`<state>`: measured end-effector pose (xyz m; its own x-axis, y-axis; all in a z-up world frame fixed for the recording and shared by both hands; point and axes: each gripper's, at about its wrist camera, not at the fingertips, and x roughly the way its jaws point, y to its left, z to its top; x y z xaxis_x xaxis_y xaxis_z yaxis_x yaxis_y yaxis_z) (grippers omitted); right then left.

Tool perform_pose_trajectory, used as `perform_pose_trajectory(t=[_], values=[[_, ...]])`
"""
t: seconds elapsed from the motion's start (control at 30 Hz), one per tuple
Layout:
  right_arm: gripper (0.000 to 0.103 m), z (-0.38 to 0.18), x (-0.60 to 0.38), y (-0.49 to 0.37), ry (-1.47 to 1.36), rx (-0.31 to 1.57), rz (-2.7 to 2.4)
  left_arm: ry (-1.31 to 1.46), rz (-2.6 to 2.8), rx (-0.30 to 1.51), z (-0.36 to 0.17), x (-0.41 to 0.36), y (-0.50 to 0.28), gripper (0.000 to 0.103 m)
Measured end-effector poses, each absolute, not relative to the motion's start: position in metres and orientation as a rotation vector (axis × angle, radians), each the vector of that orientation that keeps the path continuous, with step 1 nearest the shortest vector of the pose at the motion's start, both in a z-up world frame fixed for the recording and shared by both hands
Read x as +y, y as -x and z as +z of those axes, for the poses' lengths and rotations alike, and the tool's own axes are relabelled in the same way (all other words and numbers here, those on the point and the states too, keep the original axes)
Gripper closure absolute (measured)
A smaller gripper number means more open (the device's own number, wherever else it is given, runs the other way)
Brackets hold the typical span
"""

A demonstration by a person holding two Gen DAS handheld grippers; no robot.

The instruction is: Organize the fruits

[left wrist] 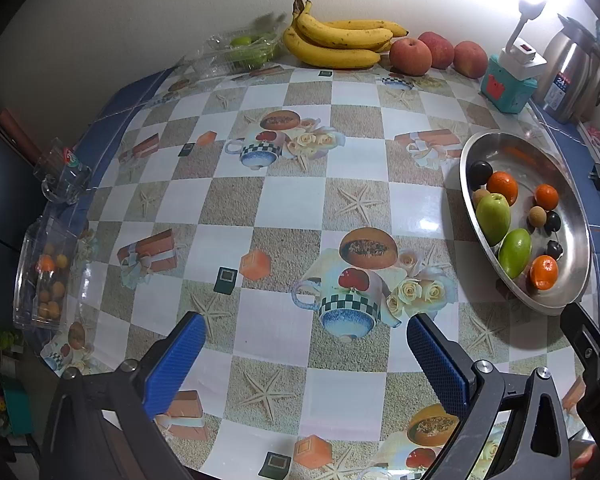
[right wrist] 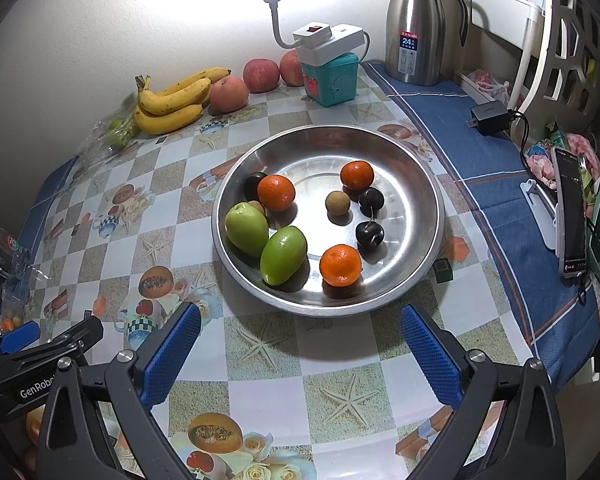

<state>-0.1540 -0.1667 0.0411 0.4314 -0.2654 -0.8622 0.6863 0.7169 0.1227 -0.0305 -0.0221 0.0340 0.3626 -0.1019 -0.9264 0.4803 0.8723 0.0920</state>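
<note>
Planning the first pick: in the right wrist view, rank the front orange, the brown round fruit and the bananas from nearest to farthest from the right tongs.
1. Front orange, near the bowl's front rim.
2. Brown round fruit, mid-bowl.
3. Bananas, back left by the wall.

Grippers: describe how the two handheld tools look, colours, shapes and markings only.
Both match. The left gripper and right gripper each have two flat blue pads with a fine dimpled texture, set on black angular arms with triangular cut-outs and silver pivot bolts. Seen from the right wrist view, the left gripper's black body carries white lettering reading GenRobo, cut off at its end. No cables show.
</note>
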Motion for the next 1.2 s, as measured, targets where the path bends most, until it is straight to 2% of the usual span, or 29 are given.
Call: perform_pose_trajectory(t=[1.2], values=[[0.003,0.0377,-0.1654,0.1530,-0.517,0.960,-0.626,-0.395,-0.412,1.118,0.0388,-0.0254,0.0336,0.001]])
